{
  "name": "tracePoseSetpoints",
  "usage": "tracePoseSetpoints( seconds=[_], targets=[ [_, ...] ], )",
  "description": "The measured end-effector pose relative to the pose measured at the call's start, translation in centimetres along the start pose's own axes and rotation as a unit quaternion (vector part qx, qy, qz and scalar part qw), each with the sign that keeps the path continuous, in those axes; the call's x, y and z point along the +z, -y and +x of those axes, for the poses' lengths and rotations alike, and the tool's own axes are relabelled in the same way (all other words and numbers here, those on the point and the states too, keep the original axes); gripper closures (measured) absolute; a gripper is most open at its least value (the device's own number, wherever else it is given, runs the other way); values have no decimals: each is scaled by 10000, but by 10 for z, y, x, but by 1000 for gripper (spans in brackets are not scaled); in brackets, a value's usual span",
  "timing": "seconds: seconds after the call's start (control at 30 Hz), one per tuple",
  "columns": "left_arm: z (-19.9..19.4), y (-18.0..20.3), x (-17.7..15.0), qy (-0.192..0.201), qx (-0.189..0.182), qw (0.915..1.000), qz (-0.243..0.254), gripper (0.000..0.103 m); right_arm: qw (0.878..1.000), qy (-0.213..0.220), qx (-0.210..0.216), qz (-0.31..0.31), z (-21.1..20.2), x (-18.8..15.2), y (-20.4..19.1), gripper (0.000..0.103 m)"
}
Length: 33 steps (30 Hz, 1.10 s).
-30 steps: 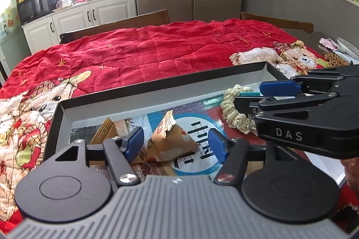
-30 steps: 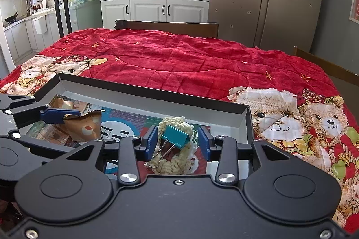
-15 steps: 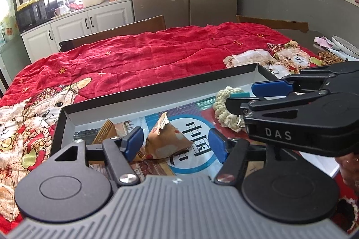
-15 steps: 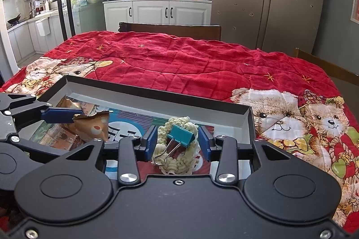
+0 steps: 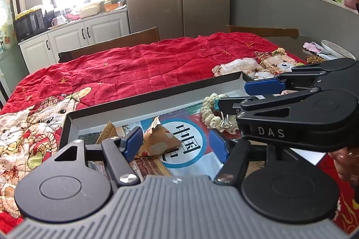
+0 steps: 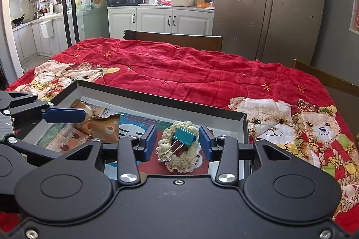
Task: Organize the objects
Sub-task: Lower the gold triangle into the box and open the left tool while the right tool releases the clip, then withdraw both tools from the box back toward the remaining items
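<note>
The right gripper [image 6: 177,143], its jaws having just been opening, is hovering over a teal binder clip [image 6: 184,137] that is lying on a cream crocheted ring [image 6: 179,159] inside the black-rimmed tray [image 6: 161,102], pads clear of both.

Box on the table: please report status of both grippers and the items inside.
Left gripper open, orange packet ahead, untouched. Right gripper open, just widening; teal binder clip lies on crochet ring in the box. Nothing blocking.

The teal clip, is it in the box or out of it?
In. The teal binder clip lies on the cream crocheted ring, which rests on the floor of the shallow box. Neither pad of the right hand-held gripper touches it.
</note>
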<state>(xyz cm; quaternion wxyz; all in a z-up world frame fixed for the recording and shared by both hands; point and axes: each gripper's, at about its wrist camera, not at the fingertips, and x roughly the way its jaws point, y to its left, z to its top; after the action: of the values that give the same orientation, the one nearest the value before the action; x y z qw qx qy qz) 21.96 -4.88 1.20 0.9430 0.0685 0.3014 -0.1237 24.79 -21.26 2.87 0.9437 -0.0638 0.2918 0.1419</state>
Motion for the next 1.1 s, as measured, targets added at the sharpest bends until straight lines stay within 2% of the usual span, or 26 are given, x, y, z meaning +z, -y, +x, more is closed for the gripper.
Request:
tracePoseSetpoints(
  seconds=[0.2, 1.1],
  targets=[
    [-16, 3, -3, 143, -59, 9999, 74, 23, 9999, 128, 55, -75, -17, -1, -4, 59],
    [-98, 4, -22, 775, -192, 9965, 266, 19, 9964, 715, 322, -334, -109, -14, -24, 54]
  ],
)
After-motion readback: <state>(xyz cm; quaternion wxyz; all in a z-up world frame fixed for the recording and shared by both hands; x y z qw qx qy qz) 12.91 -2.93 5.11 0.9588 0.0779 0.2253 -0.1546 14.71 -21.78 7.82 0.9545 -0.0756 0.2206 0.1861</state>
